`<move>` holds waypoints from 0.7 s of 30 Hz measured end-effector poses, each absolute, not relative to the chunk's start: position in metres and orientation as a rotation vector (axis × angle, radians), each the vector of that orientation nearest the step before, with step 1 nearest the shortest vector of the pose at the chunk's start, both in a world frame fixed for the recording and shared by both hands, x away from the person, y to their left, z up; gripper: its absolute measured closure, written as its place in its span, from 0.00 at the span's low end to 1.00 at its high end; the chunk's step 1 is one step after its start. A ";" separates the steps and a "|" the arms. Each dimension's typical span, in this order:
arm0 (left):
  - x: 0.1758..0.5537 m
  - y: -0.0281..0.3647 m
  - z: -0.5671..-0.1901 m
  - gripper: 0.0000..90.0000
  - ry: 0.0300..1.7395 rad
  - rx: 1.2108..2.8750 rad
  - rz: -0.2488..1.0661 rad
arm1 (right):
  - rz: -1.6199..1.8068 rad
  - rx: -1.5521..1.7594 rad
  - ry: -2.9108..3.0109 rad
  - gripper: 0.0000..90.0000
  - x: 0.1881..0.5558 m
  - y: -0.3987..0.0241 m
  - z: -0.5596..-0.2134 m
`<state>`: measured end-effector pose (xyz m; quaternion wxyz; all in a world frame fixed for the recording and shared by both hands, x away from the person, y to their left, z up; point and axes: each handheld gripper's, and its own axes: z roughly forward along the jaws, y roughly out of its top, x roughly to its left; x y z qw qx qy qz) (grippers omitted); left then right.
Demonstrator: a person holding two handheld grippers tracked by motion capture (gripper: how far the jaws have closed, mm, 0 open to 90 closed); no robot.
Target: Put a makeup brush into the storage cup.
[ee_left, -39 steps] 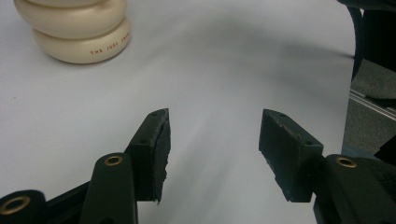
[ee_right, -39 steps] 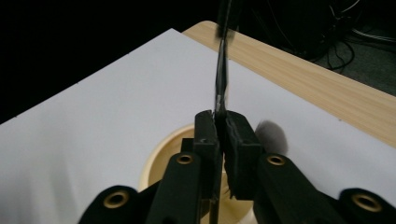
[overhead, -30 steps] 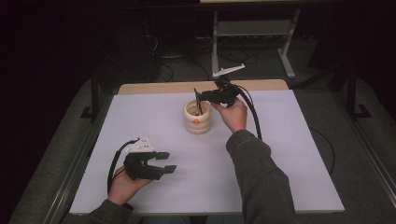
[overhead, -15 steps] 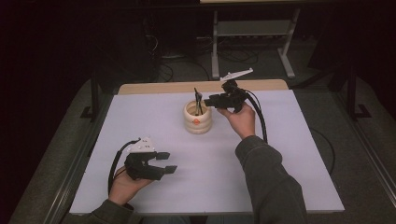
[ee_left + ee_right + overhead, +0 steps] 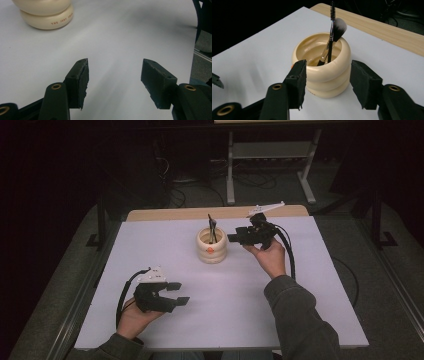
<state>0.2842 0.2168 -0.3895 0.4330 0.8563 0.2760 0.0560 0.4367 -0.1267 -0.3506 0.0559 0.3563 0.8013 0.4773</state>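
Down near the front edge of the white surface [image 5: 235,295], the left claw [image 5: 178,293], held in a hand [image 5: 131,319] with a grey sleeve. Jaws spread wide, nothing between them, just bare white top. Pointing toward the right side, low over the surface. A black cable looping off its back.

Farther back, near the middle, a cream cup [image 5: 211,245] shaped like three fat rings stacked up. Standing straight. Small brown letters around its bottom ring [image 5: 61,22] in the left gripper view. An orange mark on its front side.

Inside the cup, a fluffy brush [image 5: 338,27] with a white and dark tip, leaning on the rim. Beside it, a thin black spiky brush [image 5: 332,10] sticking up higher.

Just to the right of the cup, the right claw [image 5: 233,238], held up by the other hand [image 5: 270,257]. Jaws wide apart, not touching the cup, holding nothing. Pointed at the cup, one jaw on each side of it in the right gripper view.

Behind all that, a tan wooden strip [image 5: 200,213] along the far edge, then dark floor with cables and a grey metal stand [image 5: 270,155].
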 end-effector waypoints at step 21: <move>0.285 0.219 -0.390 0.40 0.723 2.106 0.168 | 1.463 1.072 2.407 0.32 0.407 -0.143 -0.357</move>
